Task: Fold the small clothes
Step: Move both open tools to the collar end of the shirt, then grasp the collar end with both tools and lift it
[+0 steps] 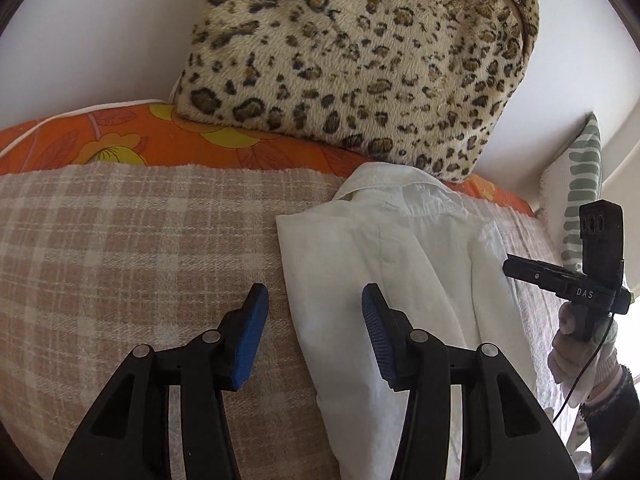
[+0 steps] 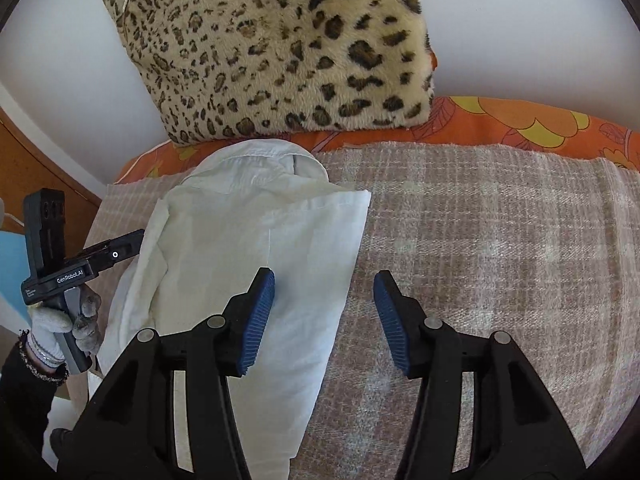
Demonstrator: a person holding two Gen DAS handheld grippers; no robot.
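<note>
The folded white cotton shirt [image 1: 400,280] lies mid-frame under the left gripper [image 1: 316,320] and right gripper [image 2: 324,312]; both stand apart, holding nothing.

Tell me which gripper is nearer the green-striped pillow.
Right. The right gripper hangs just in front of the green-striped pillow, beyond the white shirt. The left gripper sits over the shirt's opposite edge, with the shirt between it and the pillow.
</note>
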